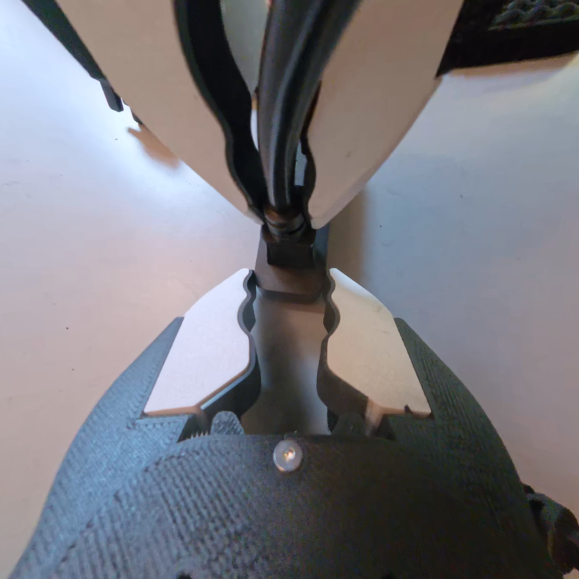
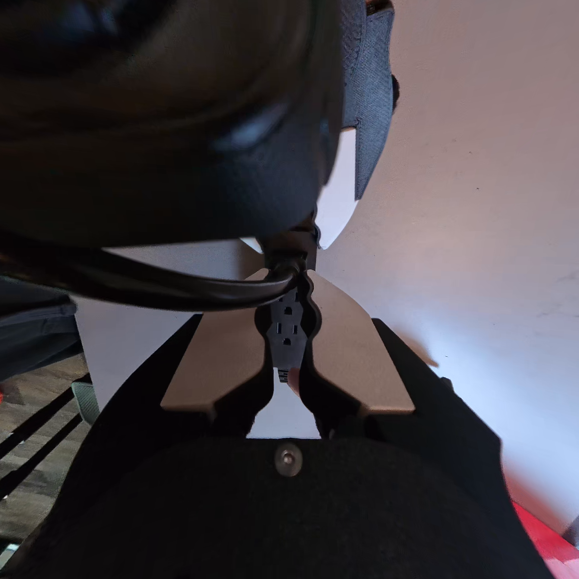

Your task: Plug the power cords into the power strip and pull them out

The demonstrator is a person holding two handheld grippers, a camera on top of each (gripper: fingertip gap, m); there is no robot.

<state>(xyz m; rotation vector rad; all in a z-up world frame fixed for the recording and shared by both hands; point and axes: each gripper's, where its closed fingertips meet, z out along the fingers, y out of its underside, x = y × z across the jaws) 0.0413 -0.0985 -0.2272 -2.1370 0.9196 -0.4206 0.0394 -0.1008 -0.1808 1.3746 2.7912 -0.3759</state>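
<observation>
My right gripper (image 2: pixel 288 275) is shut on the black power strip (image 2: pixel 286 332), which lies lengthwise between its fingers with two sockets showing. My left gripper (image 1: pixel 289 277) is shut on a dark plug (image 1: pixel 291 289) and points straight at the right gripper (image 1: pixel 283 216). In the right wrist view the left gripper (image 2: pixel 289 247) holds the plug (image 2: pixel 289 242) against the strip's far end; how deep it sits is hidden. The plug's black cord (image 2: pixel 175 282) sweeps off to the left. In the left wrist view the cord (image 1: pixel 282 141) runs between the right gripper's fingers.
Both grippers hover over a pale table (image 1: pixel 94 250). In the right wrist view the table's edge is at the left, with wooden floor (image 2: pixel 37 391) and black chair legs (image 2: pixel 31 438) below. A red thing (image 2: pixel 545 539) shows at the bottom right.
</observation>
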